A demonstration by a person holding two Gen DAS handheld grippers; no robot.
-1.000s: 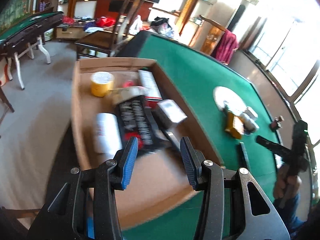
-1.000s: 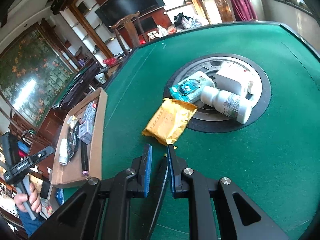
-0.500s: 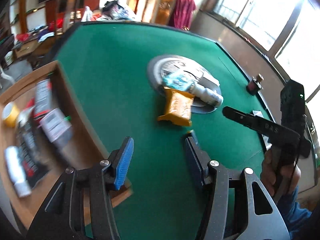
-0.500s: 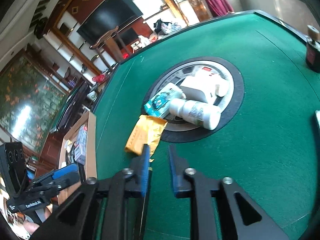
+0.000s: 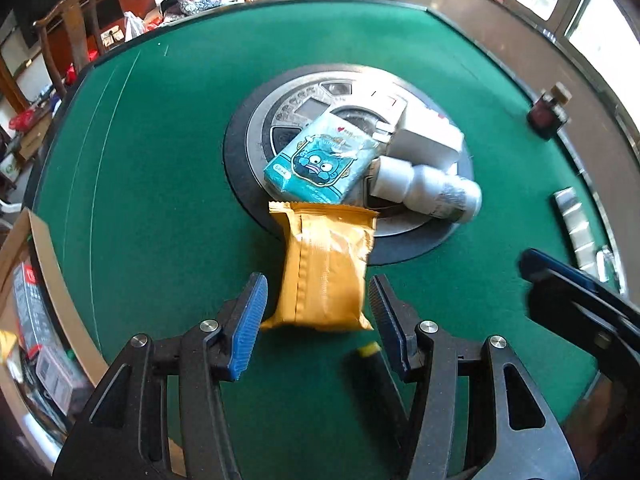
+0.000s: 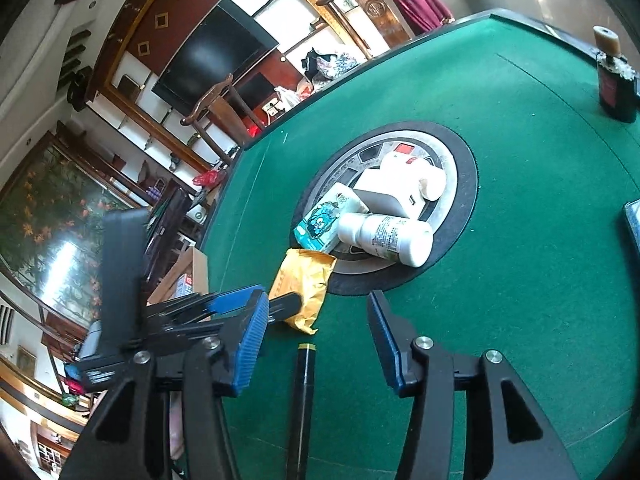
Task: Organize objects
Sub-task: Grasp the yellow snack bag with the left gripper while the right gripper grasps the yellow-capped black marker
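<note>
A: From the left wrist, where does the left gripper (image 5: 316, 316) stand?
B: Spread, its pads on either side of the yellow packet (image 5: 325, 268) on the green counter (image 5: 160, 160), not pressing it.
A: And the right wrist?
B: The right gripper (image 6: 316, 340) is opening above a black pen (image 6: 302, 396), nothing pinched.

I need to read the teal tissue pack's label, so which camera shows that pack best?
The left wrist view: the teal tissue pack lies near the centre, its cartoon face turned to the camera and unobstructed. The right wrist view shows it smaller and at an angle, with the white bottle against its side.
</note>
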